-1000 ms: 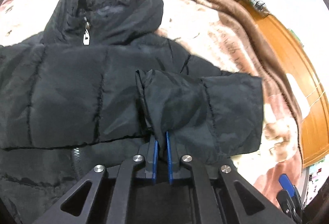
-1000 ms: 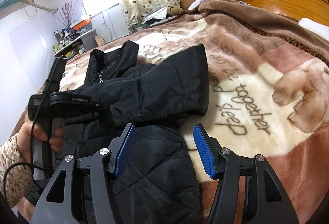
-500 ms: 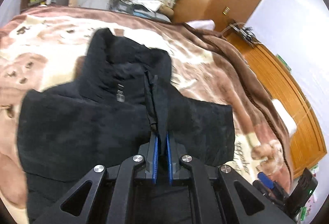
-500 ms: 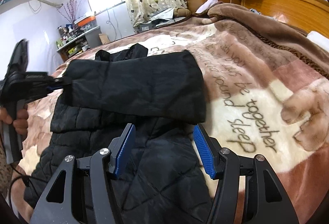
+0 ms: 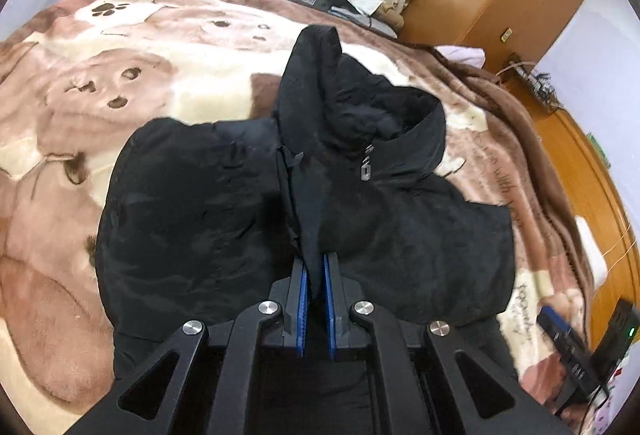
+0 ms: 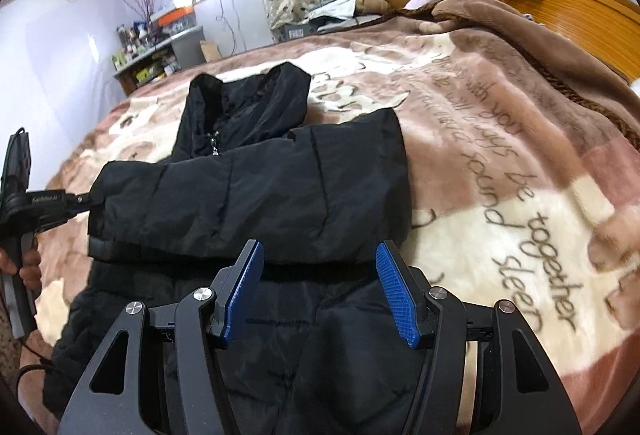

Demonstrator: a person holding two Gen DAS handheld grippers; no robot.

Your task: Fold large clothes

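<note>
We have the black puffer jacket (image 6: 248, 195) lying on the brown bear-print blanket (image 6: 500, 171) that covers the bed, filling the centre and lower half of both views, collar and zipper pull toward the upper middle of the frame. Left gripper (image 5: 314, 267) is clamped tight on the cuff end of the sleeve (image 5: 304, 203), blue pads nearly meeting with only a thin ridge of fabric between them; in the right wrist view it sits at the far left edge, holding the sleeve stretched flat across the chest. We judge the pinch at the cuff is there so the sleeve spans the body as a straight band and the fold stays within the jacket's outline. Right gripper (image 6: 320, 275) has its jaws well apart with nothing in them, hovering over the lower body panel at bottom centre, pads not pressing the cloth; likely placed there to steady the jacket or to take the hem next. Hem itself is hidden under the gripper body, so we cannot tell how it lies
</note>
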